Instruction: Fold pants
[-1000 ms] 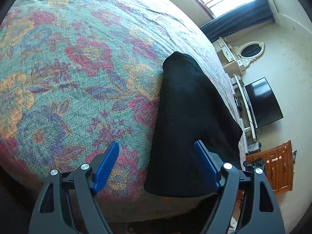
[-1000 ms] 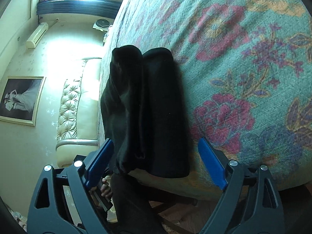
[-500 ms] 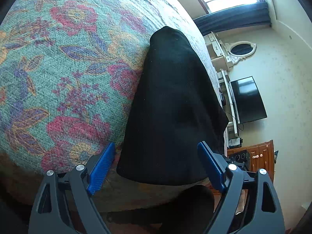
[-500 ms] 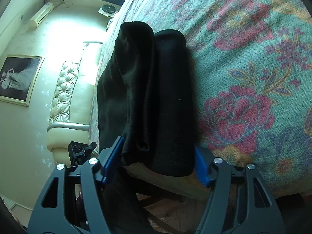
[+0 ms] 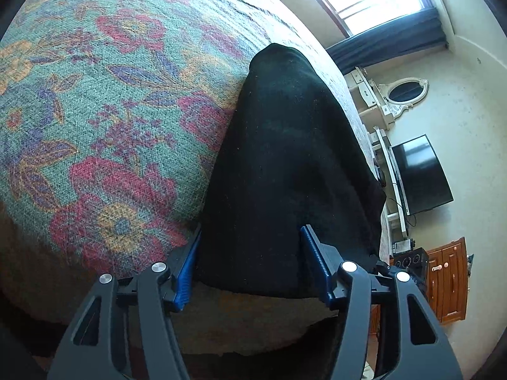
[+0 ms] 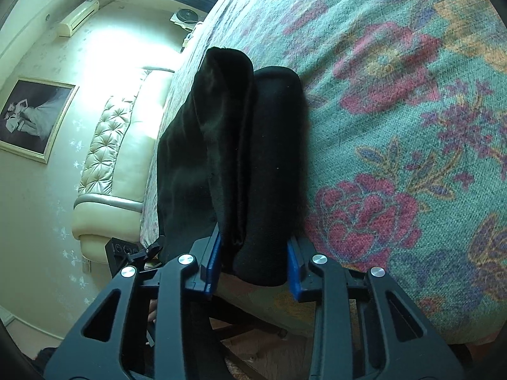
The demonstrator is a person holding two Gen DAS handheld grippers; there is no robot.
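Ahead of both sets of jaws spreads the bed, covered in a green floral blanket; no container shows in either view. On it lie the black pants, folded into a long strip that runs away from the jaws, with the near end at the bed's edge, right at the blue pads. From the right wrist view the strip shows as two side-by-side lengths of cloth, with a looser layer spreading off to the left of the jaws. The left gripper stands about half wide and is closing, the near end of the pants between its pads. The right gripper is narrower and also closing, its pads against both sides of the near end of the pants
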